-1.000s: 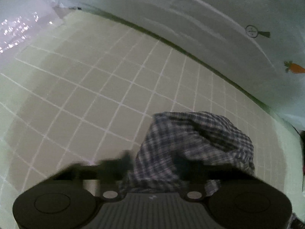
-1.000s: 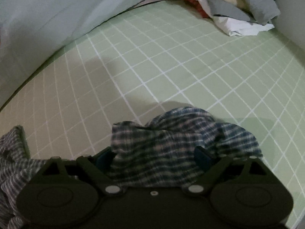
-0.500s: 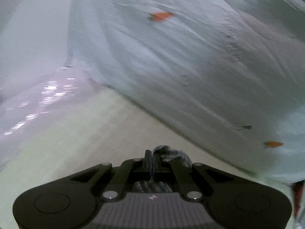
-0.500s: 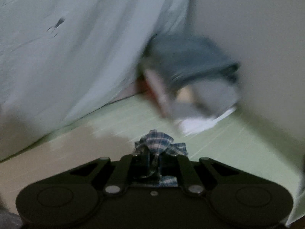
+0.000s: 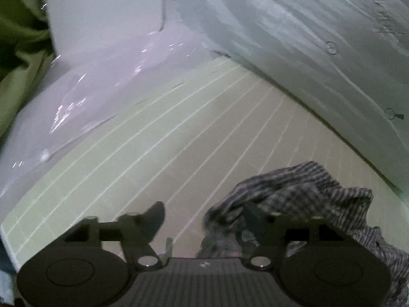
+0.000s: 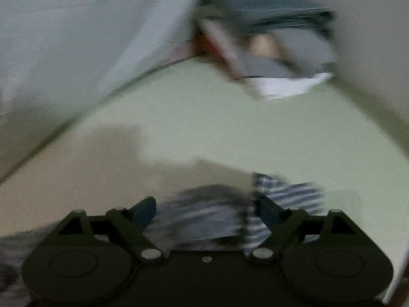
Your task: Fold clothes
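- Two claws hang over a pale green gridded mat [image 5: 158, 153], each tilted steeply down towards it, with a plaid garment lying under and between them.
- The left claw [image 5: 204, 213] stands with its jaws well apart; they have just been opening. Bare mat shows in most of the gap, and the checked blue-and-white plaid garment [image 5: 317, 189] lies crumpled at its right-hand finger, draped partly over it and trailing off to the right. The pads do not press on the cloth.
- The right claw [image 6: 205, 211] is likewise spread wide, its jaws having just been opening. A blurred fold of the plaid garment [image 6: 204, 215] fills the space between the fingers and spills past the right one, loose rather than pinched.
- A wrinkled pale blue-grey sheet [image 5: 294, 41] rises like a backdrop along the far edge of the mat, with small printed marks on it.
- A shiny clear plastic cover [image 5: 97, 81] lies along the mat's left side in the left claw's view, and olive-green cloth [image 5: 18, 51] bunches at the far left.
- A heap of other clothes [image 6: 265, 38], grey, teal and white, sits at the far corner of the mat in the right claw's view, heavily smeared by motion blur.
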`<state>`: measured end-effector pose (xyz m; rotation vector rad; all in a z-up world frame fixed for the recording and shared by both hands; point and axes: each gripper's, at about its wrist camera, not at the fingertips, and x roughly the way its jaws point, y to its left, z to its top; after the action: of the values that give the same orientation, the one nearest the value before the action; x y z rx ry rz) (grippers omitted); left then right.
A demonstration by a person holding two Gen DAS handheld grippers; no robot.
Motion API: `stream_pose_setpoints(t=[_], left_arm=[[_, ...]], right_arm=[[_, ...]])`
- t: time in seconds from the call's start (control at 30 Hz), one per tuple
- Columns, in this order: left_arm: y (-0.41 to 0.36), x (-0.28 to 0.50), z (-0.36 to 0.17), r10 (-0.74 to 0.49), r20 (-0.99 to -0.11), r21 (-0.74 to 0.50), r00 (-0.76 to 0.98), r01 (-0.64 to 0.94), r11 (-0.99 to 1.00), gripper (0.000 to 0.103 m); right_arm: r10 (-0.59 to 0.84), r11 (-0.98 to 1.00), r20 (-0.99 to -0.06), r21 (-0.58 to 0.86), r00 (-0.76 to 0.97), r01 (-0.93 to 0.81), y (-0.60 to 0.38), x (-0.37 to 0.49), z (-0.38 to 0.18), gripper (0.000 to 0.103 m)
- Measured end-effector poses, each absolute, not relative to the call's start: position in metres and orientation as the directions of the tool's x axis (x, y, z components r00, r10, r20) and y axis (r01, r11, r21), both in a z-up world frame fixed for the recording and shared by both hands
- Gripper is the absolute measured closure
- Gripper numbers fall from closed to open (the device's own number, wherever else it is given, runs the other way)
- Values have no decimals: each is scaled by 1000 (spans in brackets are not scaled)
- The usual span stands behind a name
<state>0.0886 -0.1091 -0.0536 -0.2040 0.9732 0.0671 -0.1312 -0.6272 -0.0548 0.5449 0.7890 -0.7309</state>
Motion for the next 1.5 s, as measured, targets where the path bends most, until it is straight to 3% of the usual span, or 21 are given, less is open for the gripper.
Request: stream_pose_setpoints(t=[0.03,0.27,0.3,0.33,0.37,0.43,0.47,0.5,0.53,0.57,0.7,0.8,0.87,1.03,1.13,1.2,1.27,1.4,1.5], left_arm=[[-114,95,-56,-39,-838,-129,545,-128,983,15],[-137,121,-96,-17,-907,-77,421,-125,989,15],[-137,122,-101,-26,-912,-89,410,-136,987,21],[-136,123,-103,-37,-914,-102,405,-140,985,39],[-138,125,-106,-53,-916,-114,398,-132,985,49],[-144,130,-107,-70,-914,-125,399,-112,986,88],[-147,133,-107,-78,-911,-131,405,-103,986,92],[-149,133,-106,-83,-905,-136,417,-101,986,93],[-150,134,-102,-83,-896,-139,435,-97,986,96],[-151,133,-95,-88,-883,-145,462,-89,985,96],[-141,111,-44,-147,-781,-216,607,-42,976,96],[-132,76,-12,-204,-711,-264,673,13,965,95],[-129,48,-16,-211,-725,-256,656,27,966,95],[-128,-3,-85,-147,-874,-167,463,-3,986,92],[-120,-19,-109,-125,-918,-147,375,-31,989,83],[-116,-22,-98,-136,-902,-162,409,-29,986,78],[-115,-27,-82,-139,-879,-162,456,-11,987,69],[-125,-31,-49,-173,-821,-173,544,51,984,45],[-134,-21,-37,-208,-793,-178,572,108,978,36]], right_arm=[[-327,628,-800,213,502,749,-624,-122,-58,11],[-50,464,-881,397,471,792,-618,-75,-98,11],[-23,427,-889,406,458,808,-620,-72,-104,11],[2,388,-892,417,452,822,-621,-69,-108,8],[11,358,-888,433,460,827,-621,-69,-110,7],[13,321,-873,466,488,825,-622,-69,-110,13],[15,317,-863,484,505,816,-624,-69,-110,38],[17,313,-852,501,523,807,-626,-68,-109,74],[32,311,-829,539,559,783,-626,-68,-107,85],[32,300,-796,585,605,753,-627,-72,-102,92],[-61,386,-655,680,753,623,-626,-109,-57,96],[-146,521,-544,668,826,532,-619,-152,-14,96],[-189,586,-536,610,823,533,-608,-186,-5,96],[-194,598,-804,358,562,717,-593,-236,-76,94],[-126,540,-879,328,460,775,-590,-255,-104,82],[-155,555,-872,312,464,771,-588,-256,-93,62],[-225,601,-849,265,478,754,-583,-251,-73,56],[-361,675,-765,180,534,715,-562,-236,-37,23],[-429,718,-696,124,575,685,-555,-208,-21,14]])
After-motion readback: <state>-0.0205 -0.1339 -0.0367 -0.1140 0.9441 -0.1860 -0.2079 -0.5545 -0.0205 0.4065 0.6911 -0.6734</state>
